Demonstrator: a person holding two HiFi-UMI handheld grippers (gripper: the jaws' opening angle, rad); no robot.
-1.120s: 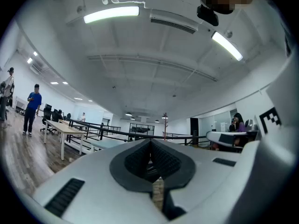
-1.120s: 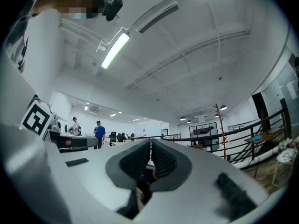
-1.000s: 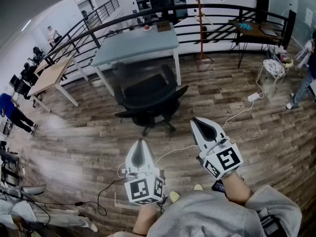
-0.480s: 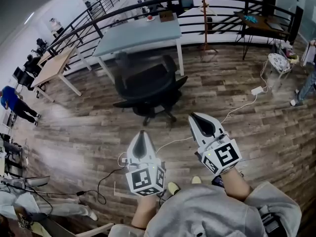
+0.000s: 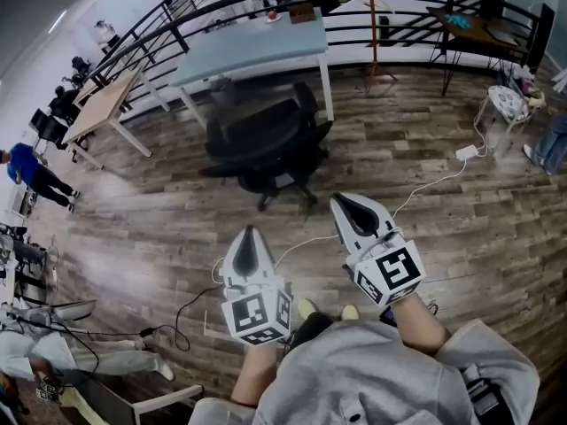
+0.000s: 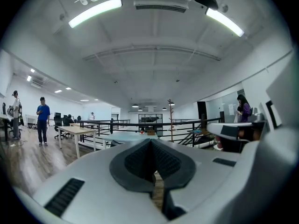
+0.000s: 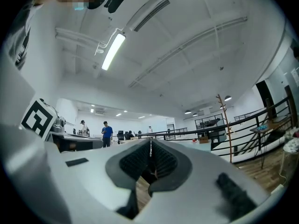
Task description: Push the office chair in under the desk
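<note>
A black office chair (image 5: 266,144) stands on the wood floor in front of the pale blue desk (image 5: 252,51), its back toward me and its seat partly under the desk edge. In the head view my left gripper (image 5: 246,235) and right gripper (image 5: 347,205) are held side by side, short of the chair and not touching it. Both are shut with nothing between the jaws. In the left gripper view the shut left gripper (image 6: 150,141) points level toward the desk (image 6: 133,137). The right gripper view shows the shut right gripper (image 7: 150,141).
A white cable (image 5: 425,200) runs across the floor to a power strip (image 5: 467,152) at the right. A black railing (image 5: 213,7) stands behind the desk. A wooden desk (image 5: 102,104) is at the left, a dark table (image 5: 483,29) and a stool (image 5: 511,102) at the right. People stand at far left.
The chair and desk have shifted up and away in the head view, and the view has tilted. Both grippers stay shut and have risen slightly in the frame.
</note>
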